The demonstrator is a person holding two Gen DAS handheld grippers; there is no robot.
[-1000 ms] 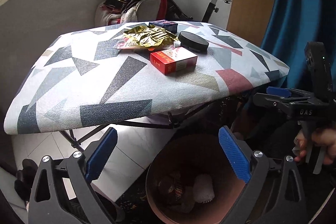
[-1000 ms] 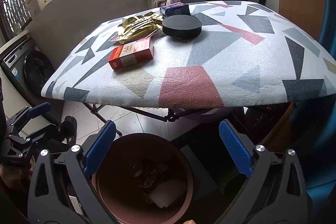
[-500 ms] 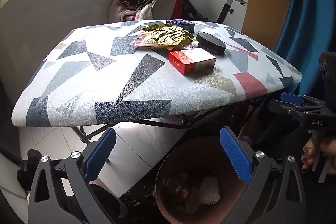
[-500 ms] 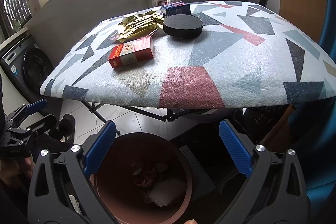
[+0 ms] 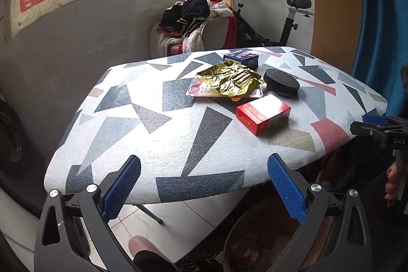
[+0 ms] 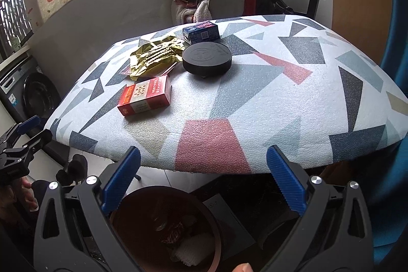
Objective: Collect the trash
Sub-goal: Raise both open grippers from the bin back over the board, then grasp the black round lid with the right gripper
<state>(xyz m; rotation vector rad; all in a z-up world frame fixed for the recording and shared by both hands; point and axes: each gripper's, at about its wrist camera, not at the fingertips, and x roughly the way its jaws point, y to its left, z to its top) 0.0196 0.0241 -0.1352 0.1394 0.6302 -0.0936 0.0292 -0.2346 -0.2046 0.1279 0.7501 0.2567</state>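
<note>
On the patterned table [image 5: 153, 144] [image 6: 280, 103] lie a red box [image 5: 262, 114] [image 6: 145, 96], a crumpled gold wrapper [image 5: 229, 78] [image 6: 153, 57] on a red packet, a black round disc [image 5: 281, 86] [image 6: 207, 58] and a blue box [image 5: 241, 59] [image 6: 201, 32]. A brown bin [image 5: 244, 241] [image 6: 209, 228] with trash inside stands on the floor under the near edge. My left gripper [image 5: 204, 190] is open and empty at the table's near edge. My right gripper [image 6: 202, 182] is open and empty above the bin.
A chair piled with clothes [image 5: 196, 17] and an exercise bike [image 5: 288, 17] stand behind the table. A blue curtain [image 5: 382, 17] hangs at the right. A washing machine [image 6: 28, 91] is at the left. The other gripper shows at each view's side [image 5: 380, 129] [image 6: 17, 144].
Both grippers have risen from over the bin toward the table's near edge. The left one moved more and now looks across the tabletop. Both stayed open.
</note>
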